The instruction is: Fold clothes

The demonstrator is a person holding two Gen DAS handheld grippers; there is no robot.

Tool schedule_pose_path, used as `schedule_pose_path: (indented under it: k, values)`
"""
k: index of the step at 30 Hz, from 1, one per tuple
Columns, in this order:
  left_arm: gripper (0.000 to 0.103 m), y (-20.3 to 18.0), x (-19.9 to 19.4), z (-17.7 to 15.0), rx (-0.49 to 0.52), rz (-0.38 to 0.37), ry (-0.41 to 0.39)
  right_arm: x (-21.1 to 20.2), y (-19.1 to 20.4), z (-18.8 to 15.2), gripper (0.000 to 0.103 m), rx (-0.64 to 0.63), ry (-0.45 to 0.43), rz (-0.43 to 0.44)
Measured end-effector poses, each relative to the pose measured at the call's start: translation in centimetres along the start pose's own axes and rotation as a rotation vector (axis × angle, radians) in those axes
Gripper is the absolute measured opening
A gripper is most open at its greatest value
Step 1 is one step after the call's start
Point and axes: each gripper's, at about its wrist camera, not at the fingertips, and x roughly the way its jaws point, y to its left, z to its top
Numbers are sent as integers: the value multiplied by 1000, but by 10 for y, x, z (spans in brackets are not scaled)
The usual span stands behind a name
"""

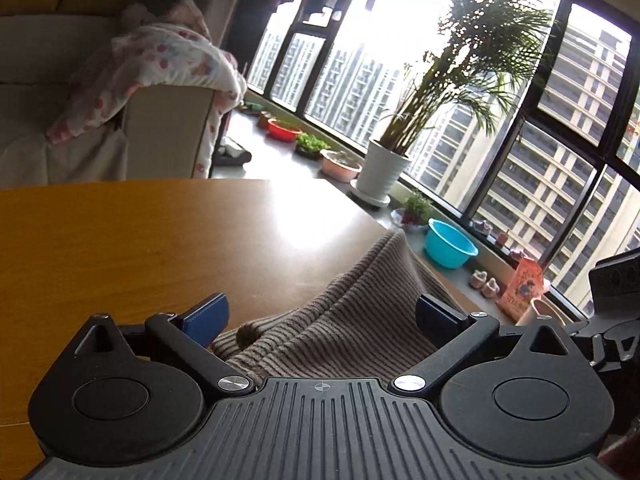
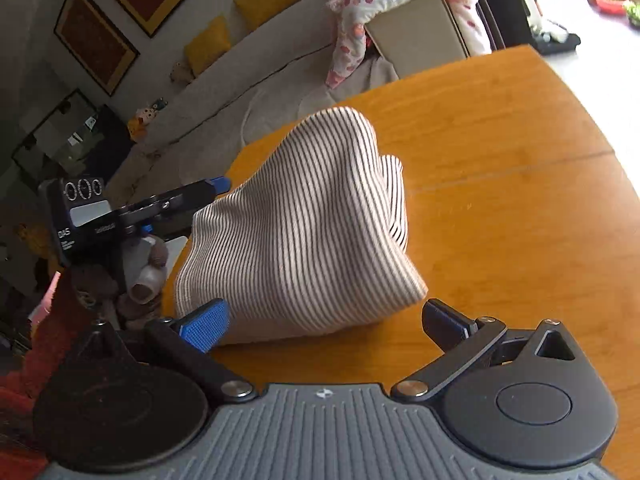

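A white garment with thin dark stripes lies bunched in a raised heap on the wooden table. In the left wrist view it looks brownish and drapes over the table's right edge. My left gripper is open, its blue pads on either side of the cloth without pinching it. It also shows in the right wrist view, at the heap's left side. My right gripper is open, just in front of the heap's near edge, with its left pad against the cloth.
A sofa with a floral blanket stands behind the table. Along the window sit a potted palm, a blue basin and small planters. The table reaches far left.
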Motion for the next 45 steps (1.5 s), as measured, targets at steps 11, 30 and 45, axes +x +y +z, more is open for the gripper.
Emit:
schedule_pose_path:
  k: [11, 30, 45]
  values:
    - [102, 21, 6, -20, -114, 77, 98, 37, -11, 17, 66, 114, 19, 40]
    - [103, -22, -70, -17, -153, -29, -112, 42, 8, 34, 96, -56, -101, -71]
    - [76, -18, 12, -41, -249, -53, 106, 35, 4, 20, 62, -111, -97, -129]
